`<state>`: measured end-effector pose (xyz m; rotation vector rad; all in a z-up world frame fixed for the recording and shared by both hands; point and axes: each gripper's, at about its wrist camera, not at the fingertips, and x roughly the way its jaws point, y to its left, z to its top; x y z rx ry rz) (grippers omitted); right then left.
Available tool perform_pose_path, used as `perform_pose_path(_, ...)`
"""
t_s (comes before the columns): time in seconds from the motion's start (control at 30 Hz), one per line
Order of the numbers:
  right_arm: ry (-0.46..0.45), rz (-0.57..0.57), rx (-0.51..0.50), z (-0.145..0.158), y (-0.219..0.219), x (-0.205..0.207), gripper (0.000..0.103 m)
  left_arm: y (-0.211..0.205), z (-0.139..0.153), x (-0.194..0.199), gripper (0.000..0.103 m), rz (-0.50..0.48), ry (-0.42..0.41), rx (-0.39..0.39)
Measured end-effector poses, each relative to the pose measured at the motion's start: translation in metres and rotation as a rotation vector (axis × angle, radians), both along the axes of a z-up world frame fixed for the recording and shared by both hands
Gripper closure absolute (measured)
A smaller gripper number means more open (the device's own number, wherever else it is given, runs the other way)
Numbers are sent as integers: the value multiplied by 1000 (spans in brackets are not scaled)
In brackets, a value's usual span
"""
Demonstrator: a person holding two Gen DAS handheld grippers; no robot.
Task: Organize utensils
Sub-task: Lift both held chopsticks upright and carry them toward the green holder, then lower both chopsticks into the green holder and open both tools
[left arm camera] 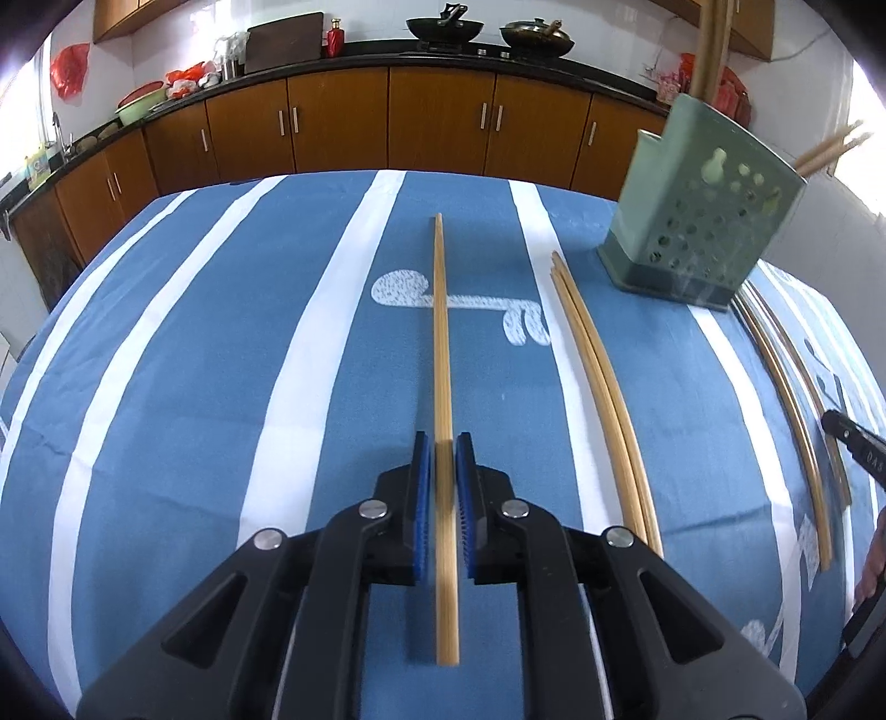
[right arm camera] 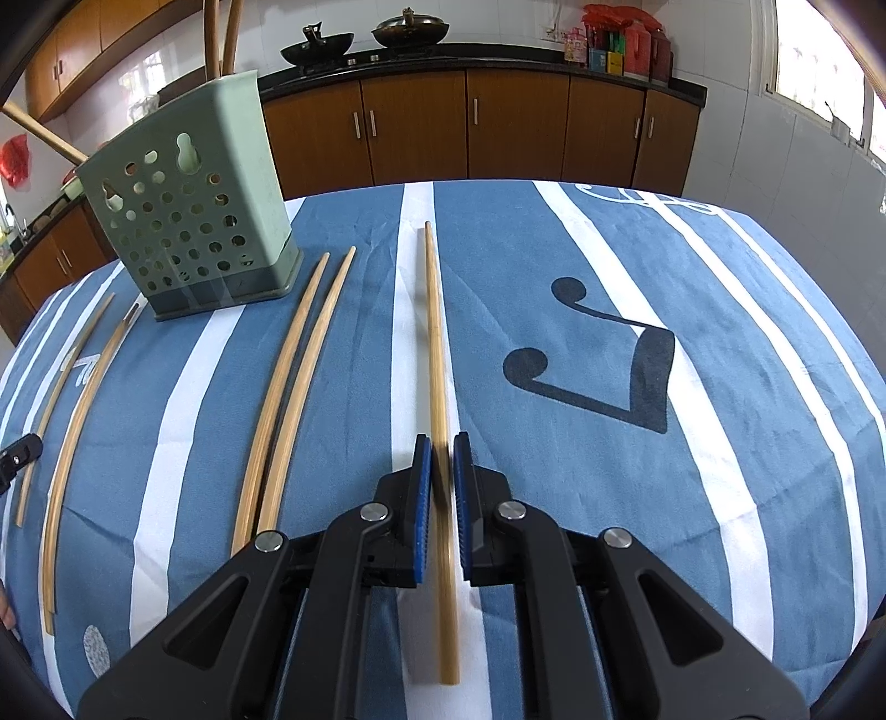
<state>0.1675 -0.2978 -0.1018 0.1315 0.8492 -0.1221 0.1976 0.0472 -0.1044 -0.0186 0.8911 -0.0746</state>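
While both grippers sit low over the blue-and-white striped tablecloth (left arm camera: 221, 387), each has its blue-padded jaws drawn in narrow around chopsticks. The left gripper (left arm camera: 442, 443) clasps a pair of bamboo chopsticks (left arm camera: 440, 332) that lie together, running straight away from it along the cloth, butt ends sticking out behind the pads. The right gripper (right arm camera: 442, 443) grips a single chopstick (right arm camera: 434, 332) in the same manner, its tip pointing toward the far table edge.

There is plenty of bare cloth: to the left of the left gripper the table runs clear out to its curved edge, and to the right of the right gripper only the dark printed scroll (right arm camera: 603, 365) marks the fabric. The far table edge stops short of a row of brown cabinets (left arm camera: 387, 122).

Between the two grippers lies a loose pair of chopsticks (left arm camera: 598, 376), side by side on the cloth, and another pair (left arm camera: 792, 399) further toward the right gripper's side.

The green perforated utensil holder (left arm camera: 698, 221) stands upright at the back of the table, just beyond the tips of the loose pairs. Several chopsticks (right arm camera: 221, 39) already stand in it, rising above its rim, and one (right arm camera: 39, 130) leans out over its side. On the counter behind sit two dark woks (left arm camera: 443, 27).
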Motion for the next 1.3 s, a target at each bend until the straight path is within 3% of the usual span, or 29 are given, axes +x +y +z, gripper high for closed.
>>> perform_pose_path(0.33, -2, 5, 6, 1, -1, -6, 96, 1, 1, -14, 95, -9, 2, 13)
perform_pose_path(0.43, -42, 8, 5, 10, 0, -14, 96, 2, 7, -17, 95, -18, 1, 1)
perform_pose_path(0.87, -319, -12, 28, 94, -12, -39, 96, 7, 100, -41, 95, -25, -248, -56)
perform_pose_path(1.3, -420, -21, 31, 129, -13, -49, 96, 1, 147, -45, 95, -41, -359, -74)
